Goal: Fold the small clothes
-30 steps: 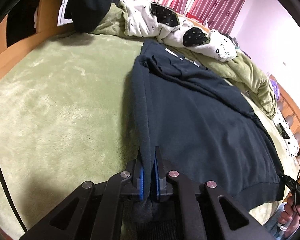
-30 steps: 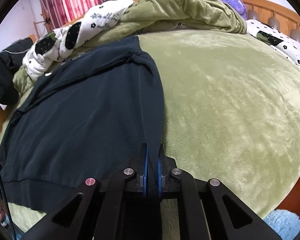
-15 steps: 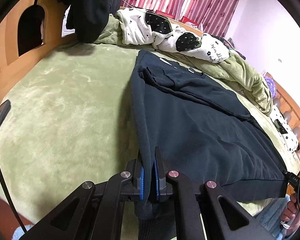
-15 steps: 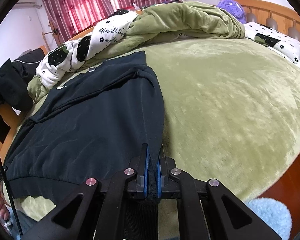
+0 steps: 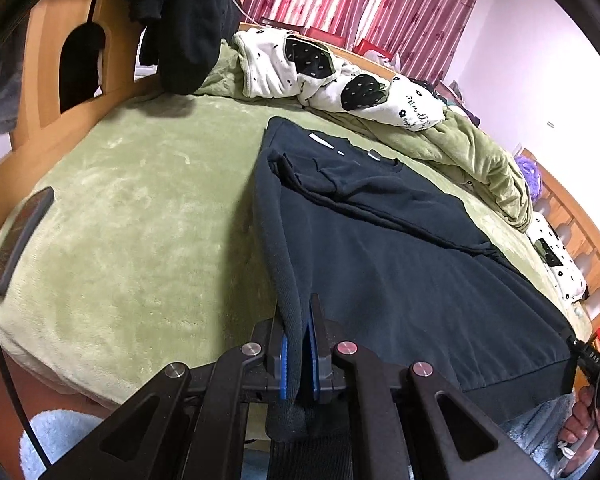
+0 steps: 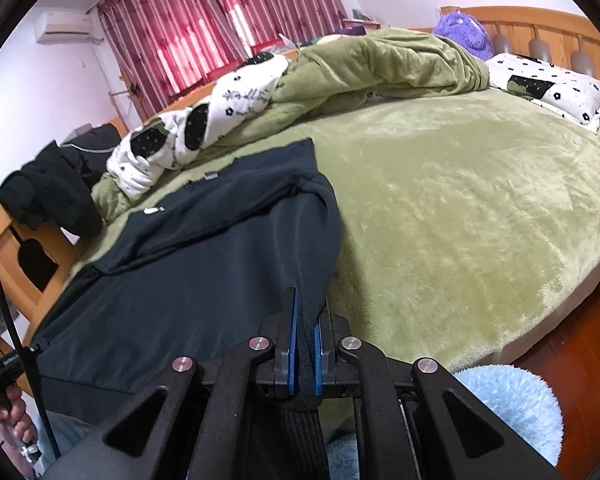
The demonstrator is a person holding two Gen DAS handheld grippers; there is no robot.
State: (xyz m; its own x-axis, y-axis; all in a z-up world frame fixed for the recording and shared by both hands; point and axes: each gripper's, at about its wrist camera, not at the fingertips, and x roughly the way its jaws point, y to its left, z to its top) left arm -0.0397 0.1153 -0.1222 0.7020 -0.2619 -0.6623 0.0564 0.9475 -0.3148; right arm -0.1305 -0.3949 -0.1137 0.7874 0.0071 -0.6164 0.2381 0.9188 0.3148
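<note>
We count one dark navy sweatshirt (image 5: 400, 264) spread on the bed (image 5: 132, 216), and two grippers on it. Our left gripper (image 5: 298, 344) has its jaws nearly together, clamped on the ribbed cuff of one sleeve at the near edge of the bed. Our right gripper (image 6: 305, 340) grips the other sleeve's cuff the same way, also at the near edge. The sweatshirt's hem hangs just over that near edge between the two grippers, and its collar points toward the far edge. One phone (image 5: 20, 240) lies flat near the bed's left edge, well apart from the sweatshirt. One rumpled green duvet (image 6: 380, 64) runs along the far edge, with one black-and-white patterned quilt (image 5: 340, 80) bunched against it. One pillow (image 6: 548, 84) and one purple plush toy (image 6: 466, 32) sit at the headboard end. Bare green cover lies open on either side of the sweatshirt.
</note>
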